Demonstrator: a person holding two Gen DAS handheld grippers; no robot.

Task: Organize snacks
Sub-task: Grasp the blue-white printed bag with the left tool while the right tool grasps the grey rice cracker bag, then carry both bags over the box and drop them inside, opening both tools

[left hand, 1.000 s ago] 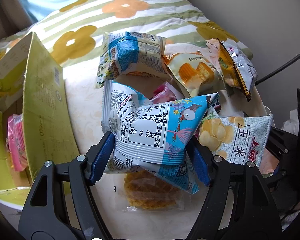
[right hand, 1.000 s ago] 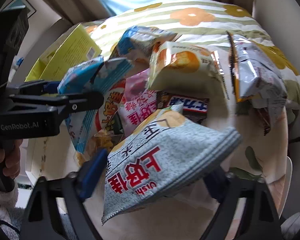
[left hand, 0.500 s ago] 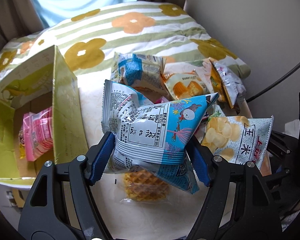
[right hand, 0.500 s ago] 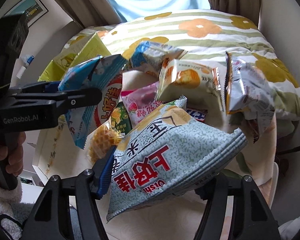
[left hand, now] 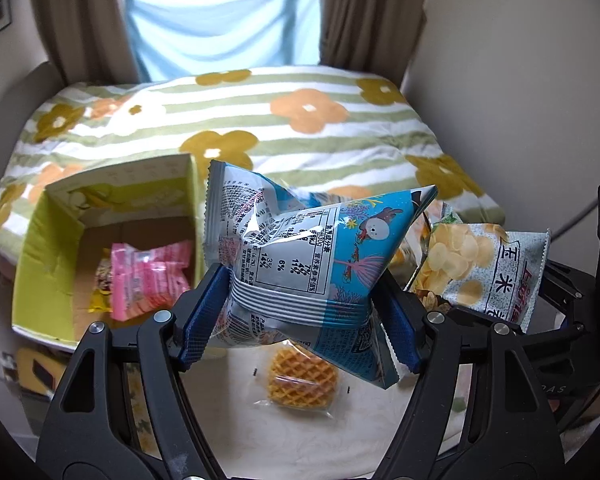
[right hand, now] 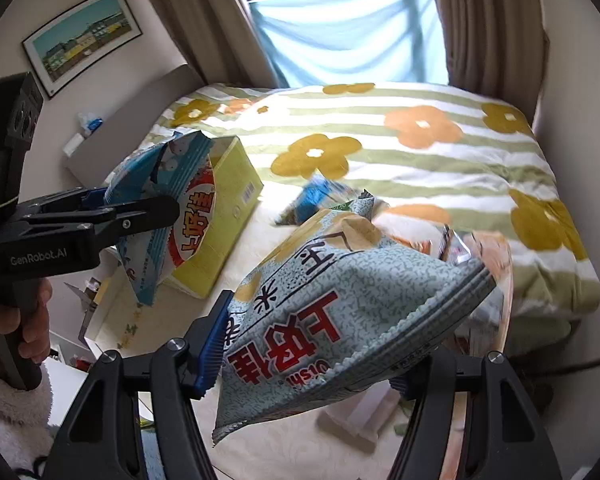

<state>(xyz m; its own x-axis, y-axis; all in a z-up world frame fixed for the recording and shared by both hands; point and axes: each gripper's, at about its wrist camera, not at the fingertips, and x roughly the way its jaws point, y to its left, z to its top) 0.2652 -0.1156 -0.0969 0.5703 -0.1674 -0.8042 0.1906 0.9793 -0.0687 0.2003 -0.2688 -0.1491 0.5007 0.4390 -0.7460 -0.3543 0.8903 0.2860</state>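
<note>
My left gripper (left hand: pixel 300 316) is shut on a blue-and-white snack bag (left hand: pixel 300 256) and holds it in the air, just right of the open yellow-green box (left hand: pixel 52 240). The box holds a pink packet (left hand: pixel 148 276). My right gripper (right hand: pixel 312 356) is shut on a pale grey-green chip bag (right hand: pixel 340 312) with red lettering, also lifted. That chip bag shows at the right of the left wrist view (left hand: pixel 492 268). The left gripper and its blue bag (right hand: pixel 160 200) show at the left of the right wrist view, in front of the box (right hand: pixel 228 216).
A wrapped waffle (left hand: pixel 302 376) lies on the cream surface below the left gripper. More snack bags (right hand: pixel 320 196) lie behind the chip bag. A green-striped flowered blanket (left hand: pixel 300 120) covers the bed beyond. A wall stands at the right.
Both grippers have risen with their bags, so the view tilts up to the bed and window. The left gripper has moved nearer the box, whose inside now shows.
</note>
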